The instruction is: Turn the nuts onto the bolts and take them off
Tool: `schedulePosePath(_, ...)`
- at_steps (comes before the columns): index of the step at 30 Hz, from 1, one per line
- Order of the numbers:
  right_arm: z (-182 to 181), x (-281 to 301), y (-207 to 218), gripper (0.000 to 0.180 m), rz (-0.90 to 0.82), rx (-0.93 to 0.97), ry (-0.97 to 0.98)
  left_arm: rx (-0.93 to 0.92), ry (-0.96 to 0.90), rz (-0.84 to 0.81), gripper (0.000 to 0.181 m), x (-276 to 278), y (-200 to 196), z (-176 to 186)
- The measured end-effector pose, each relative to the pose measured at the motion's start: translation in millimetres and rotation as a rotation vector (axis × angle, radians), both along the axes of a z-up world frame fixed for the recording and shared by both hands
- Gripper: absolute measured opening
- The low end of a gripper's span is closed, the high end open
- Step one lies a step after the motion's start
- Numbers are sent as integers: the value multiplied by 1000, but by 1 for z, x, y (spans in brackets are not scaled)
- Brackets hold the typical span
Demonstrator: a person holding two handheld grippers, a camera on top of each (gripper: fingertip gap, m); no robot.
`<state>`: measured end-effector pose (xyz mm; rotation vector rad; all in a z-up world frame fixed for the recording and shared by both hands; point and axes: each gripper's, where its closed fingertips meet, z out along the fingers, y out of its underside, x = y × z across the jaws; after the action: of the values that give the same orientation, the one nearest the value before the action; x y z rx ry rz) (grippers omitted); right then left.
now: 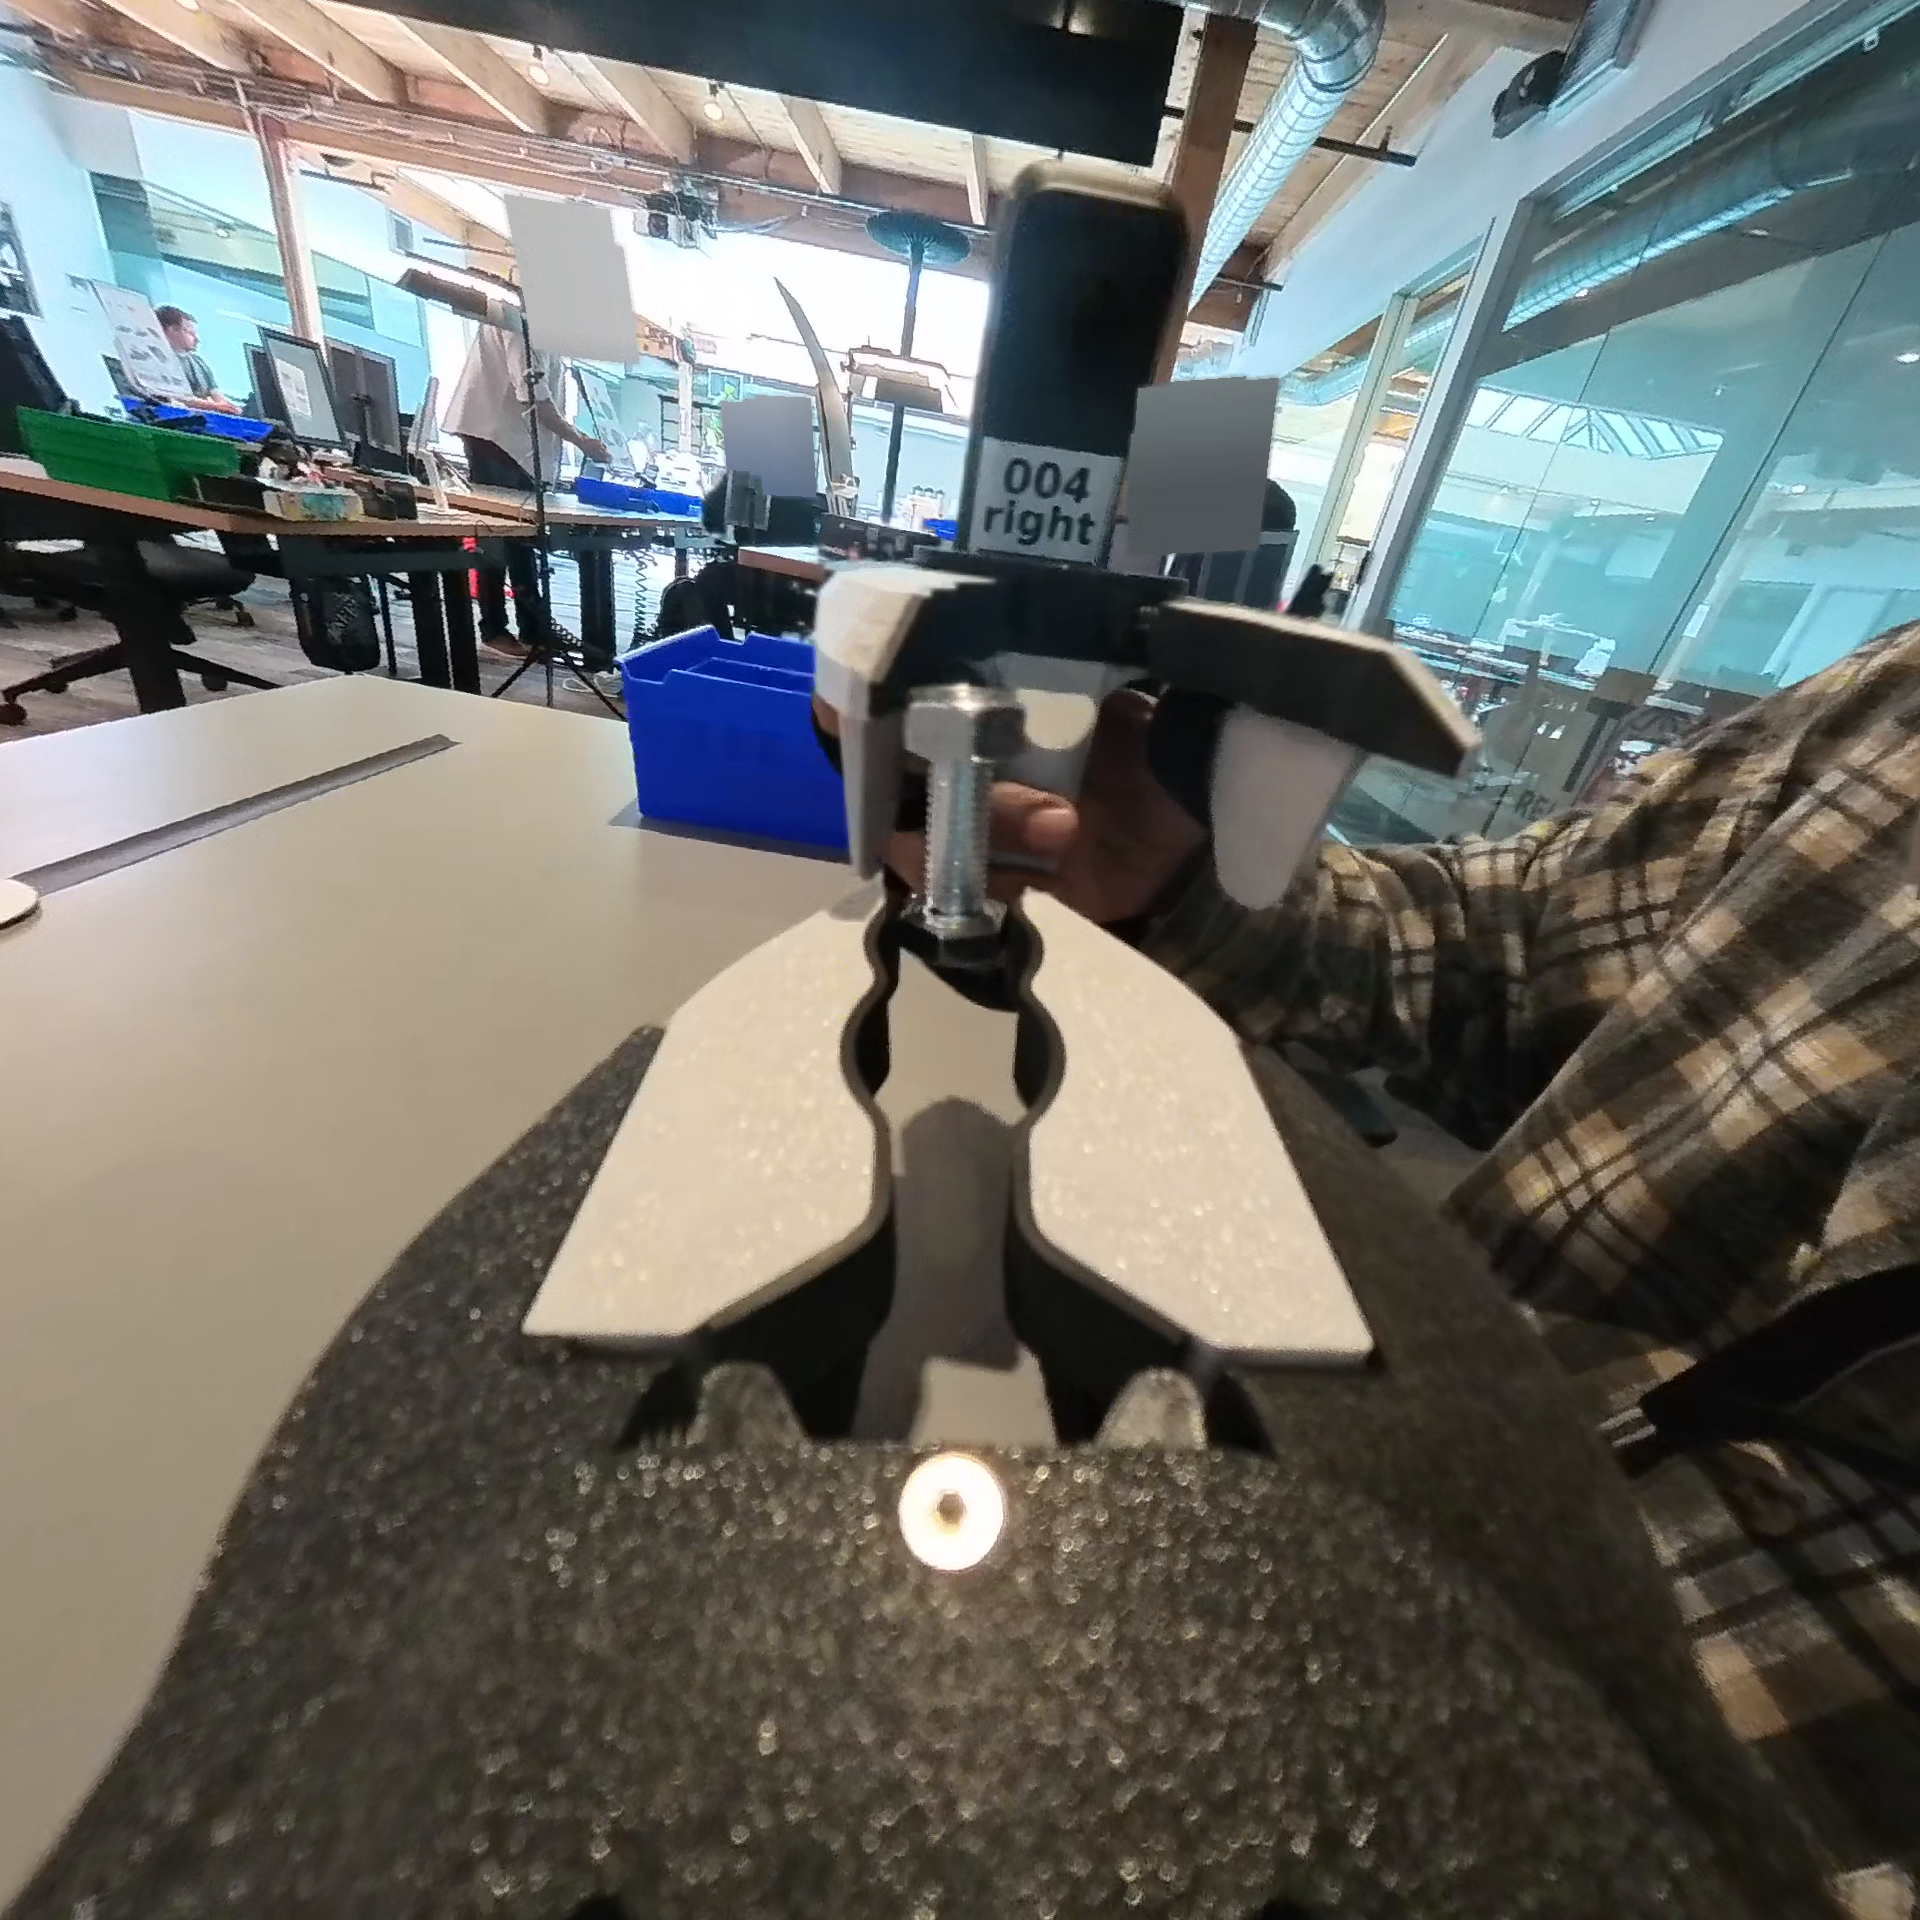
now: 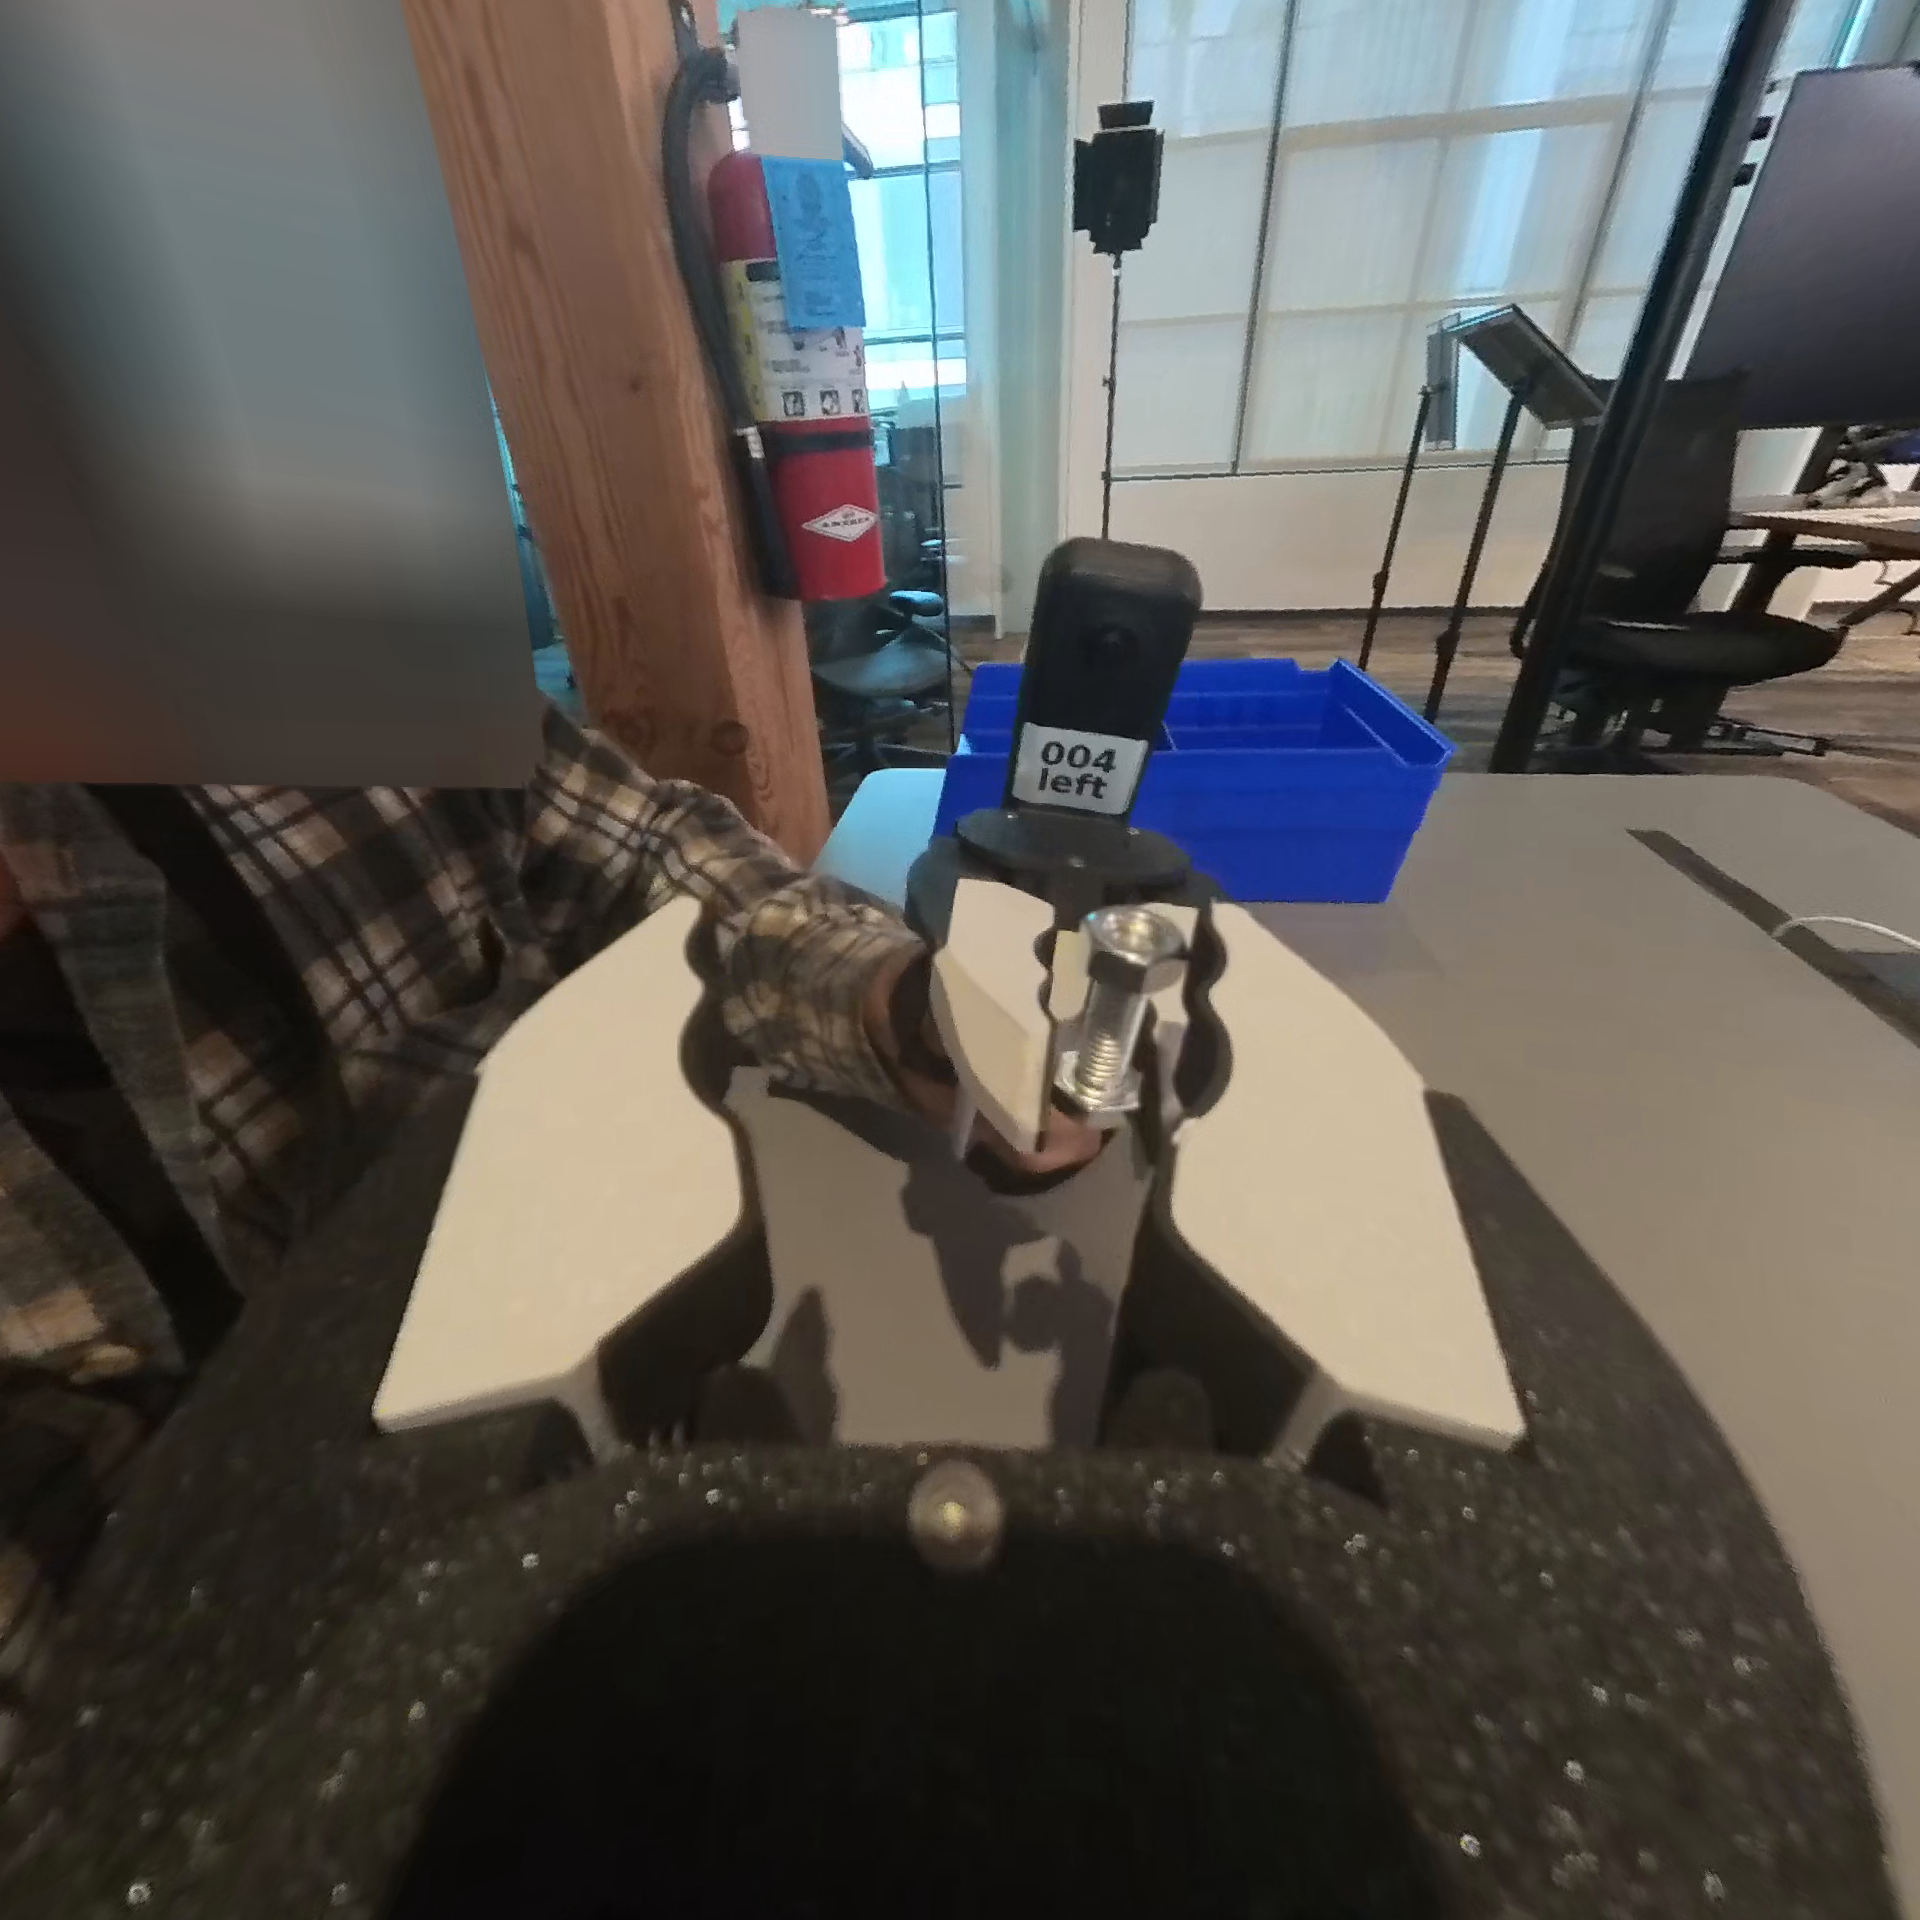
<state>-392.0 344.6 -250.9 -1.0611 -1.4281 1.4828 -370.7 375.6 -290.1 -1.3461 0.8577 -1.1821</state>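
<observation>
A silver hex-head bolt [image 1: 958,810] stands upright in the air with a silver nut [image 1: 951,914] on its lower end. My left gripper [image 1: 951,935] is shut on the nut and holds the bolt up. My right gripper [image 1: 1060,831] faces it with its white fingers [image 1: 864,769] spread wide; one finger is beside the bolt head, the other well apart. In the right wrist view the bolt [image 2: 1117,1018] and nut [image 2: 1091,1091] sit in my left gripper [image 2: 1091,1101], between the open fingers of my right gripper [image 2: 961,935] and nearer its right finger [image 2: 1340,1174].
A blue bin [image 1: 727,738] stands on the grey table [image 1: 312,987] behind the grippers; it also shows in the right wrist view [image 2: 1299,810]. A dark slot [image 1: 239,810] runs across the table. A plaid sleeve [image 1: 1558,1039] is close on the right. The gap from one gripper's tips to the other's is roughly 5 cm.
</observation>
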Motion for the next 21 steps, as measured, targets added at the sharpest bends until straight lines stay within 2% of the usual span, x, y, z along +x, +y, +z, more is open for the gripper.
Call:
schedulePosePath(3, -5, 5, 0, 87, -27, 24, -20, -6, -6, 14, 18, -3, 3, 1)
schedulePosePath(5, -4, 11, 1, 80, -36, 18, -7, -8, -5, 10, 19, -4, 3, 1)
schedulePosePath(13, -5, 0, -1, 88, -19, 20, -14, -4, 3, 6, 18, -1, 1, 0)
schedulePosePath(16, -6, 11, -1, 80, -48, 33, -6, -11, 0, 7, 19, -3, 3, 0)
schedulePosePath(21, 1, 1, 2, 86, -33, 22, 6, -13, 9, -25, 18, 4, -2, -3)
